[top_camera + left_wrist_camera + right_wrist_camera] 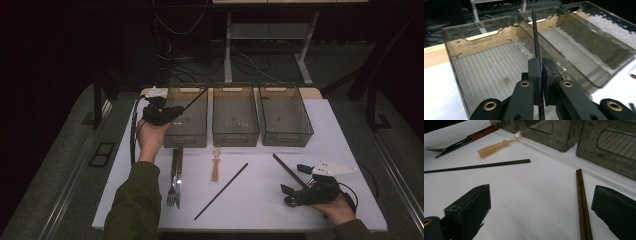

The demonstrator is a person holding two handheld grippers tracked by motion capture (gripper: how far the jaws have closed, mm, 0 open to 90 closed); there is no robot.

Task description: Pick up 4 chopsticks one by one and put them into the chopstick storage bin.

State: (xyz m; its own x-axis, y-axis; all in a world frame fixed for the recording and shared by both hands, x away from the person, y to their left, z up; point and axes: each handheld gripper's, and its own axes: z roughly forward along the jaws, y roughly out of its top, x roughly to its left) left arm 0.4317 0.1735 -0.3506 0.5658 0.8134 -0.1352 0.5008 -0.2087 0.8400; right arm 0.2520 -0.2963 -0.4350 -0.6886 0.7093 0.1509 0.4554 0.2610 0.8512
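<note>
My left gripper (541, 66) is shut on a thin black chopstick (535, 37) that sticks out past its jaws. In the high view this left gripper (175, 112) hangs at the near left corner of the left bin (186, 137), and the held chopstick (196, 99) slants across that bin. My right gripper (295, 179) rests open at the table's front right. A pair of brown chopsticks (581, 202) lies on the white top between its spread jaws, closer to the right one and untouched. A second black chopstick (221, 191) lies loose mid-table.
Three clear bins stand in a row at the back: left, middle (235, 137) and right (286, 140). A fork and knife (175, 180) and a small beige-handled tool (216, 167) lie in front of them. The white table's front edge (240, 230) is close.
</note>
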